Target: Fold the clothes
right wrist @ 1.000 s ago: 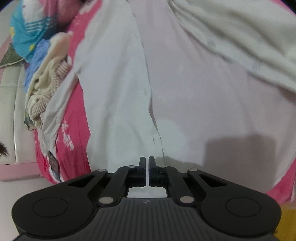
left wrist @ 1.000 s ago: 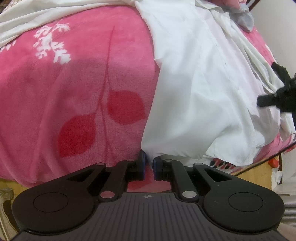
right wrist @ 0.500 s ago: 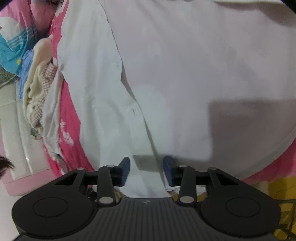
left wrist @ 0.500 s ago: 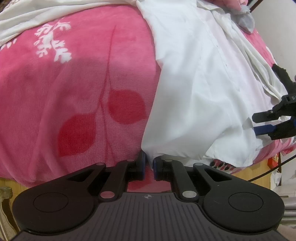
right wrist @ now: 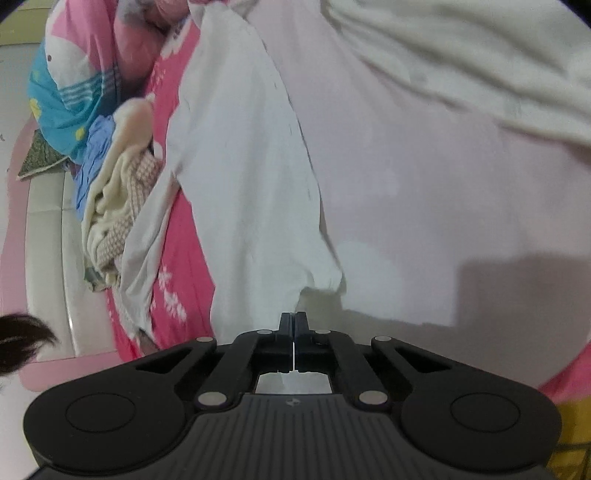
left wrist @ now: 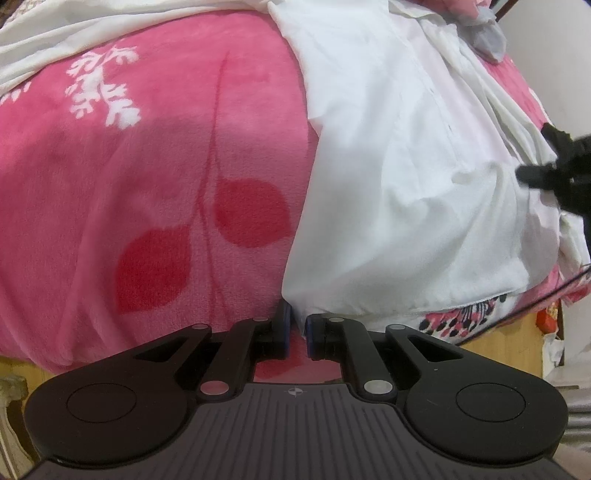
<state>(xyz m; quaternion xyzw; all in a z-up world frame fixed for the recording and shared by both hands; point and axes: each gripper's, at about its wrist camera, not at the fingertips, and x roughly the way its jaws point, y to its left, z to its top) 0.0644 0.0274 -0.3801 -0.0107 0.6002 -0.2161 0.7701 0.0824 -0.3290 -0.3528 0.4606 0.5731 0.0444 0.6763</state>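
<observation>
Both my grippers pinch the thin white cotton shirt (left wrist: 399, 192): the left gripper (left wrist: 297, 325) clamps its lower hem corner, the right gripper (right wrist: 294, 332) is clenched on the hem's other end. It lies spread across a fluffy pink blanket (left wrist: 155, 177) with red leaf prints.

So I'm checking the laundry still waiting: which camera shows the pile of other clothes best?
The right wrist view: the pile of other clothes lies unblocked at its left, beside the white shirt. The left wrist view shows only a grey scrap.
</observation>
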